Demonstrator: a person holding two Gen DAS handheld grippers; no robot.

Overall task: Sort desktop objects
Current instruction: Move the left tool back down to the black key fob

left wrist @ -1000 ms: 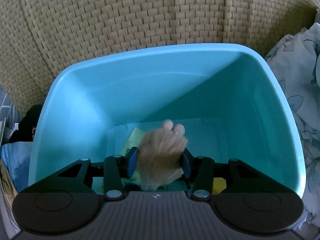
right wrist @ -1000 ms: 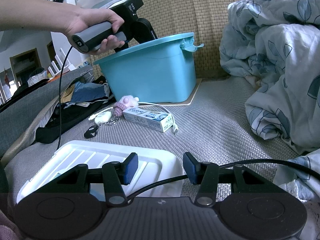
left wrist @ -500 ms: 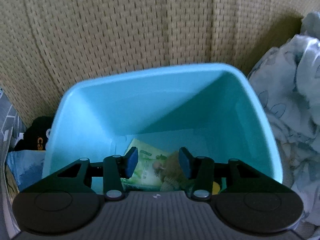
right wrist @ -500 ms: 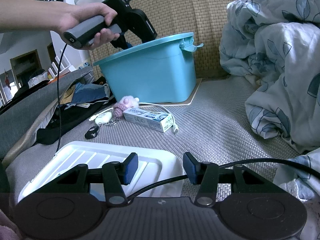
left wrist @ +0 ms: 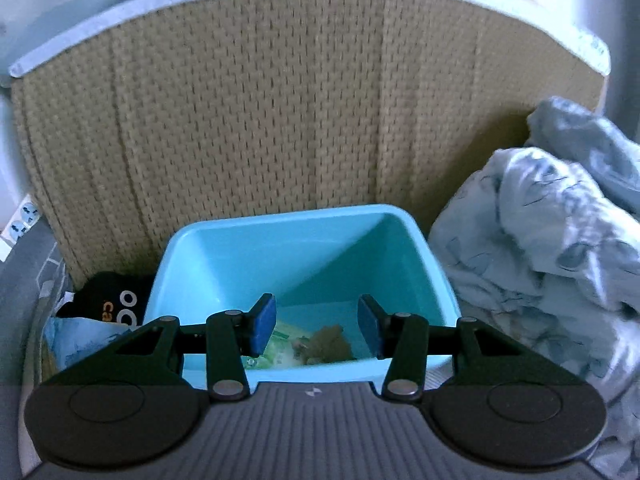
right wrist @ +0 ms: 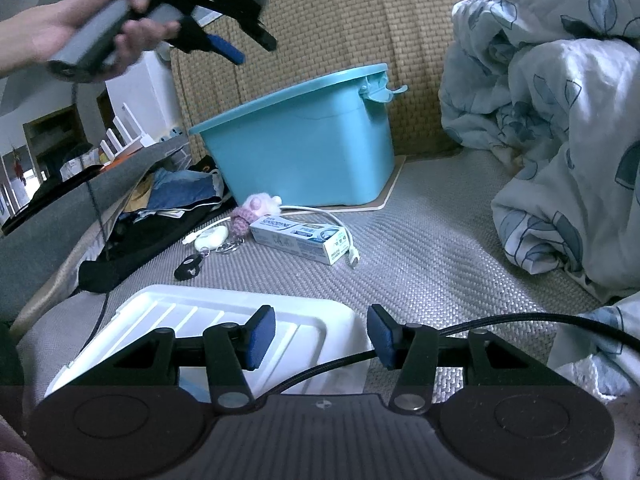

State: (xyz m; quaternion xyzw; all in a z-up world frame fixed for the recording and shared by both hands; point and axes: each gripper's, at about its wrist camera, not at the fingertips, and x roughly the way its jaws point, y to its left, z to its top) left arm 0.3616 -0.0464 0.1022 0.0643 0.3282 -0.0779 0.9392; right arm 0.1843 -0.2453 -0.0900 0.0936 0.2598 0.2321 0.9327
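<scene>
1. A grey woven bed surface (right wrist: 420, 248) has open room at its middle; a rumpled duvet (right wrist: 560, 128) crowds its right edge.
2. The turquoise bin (right wrist: 304, 152) sits at the head edge against the woven headboard (left wrist: 280, 120), holding a furry brown toy (left wrist: 328, 346).
3. The toothpaste box (right wrist: 300, 238) lies flat, its long axis running left to right.
4. The left gripper (left wrist: 316, 322) hangs above the bin, fingers moderately apart and empty.
5. The right gripper (right wrist: 320, 336) is empty above a white lid (right wrist: 208, 320), fingers moderately apart.

Air above the teal bin (right wrist: 304, 148) is clear for me. Quilt (right wrist: 560, 140) crowds its right, clothes pile (right wrist: 168, 204) its left. White lid (right wrist: 224, 328) sits under my right gripper (right wrist: 316, 336); cable (right wrist: 500, 324) crosses there.
</scene>
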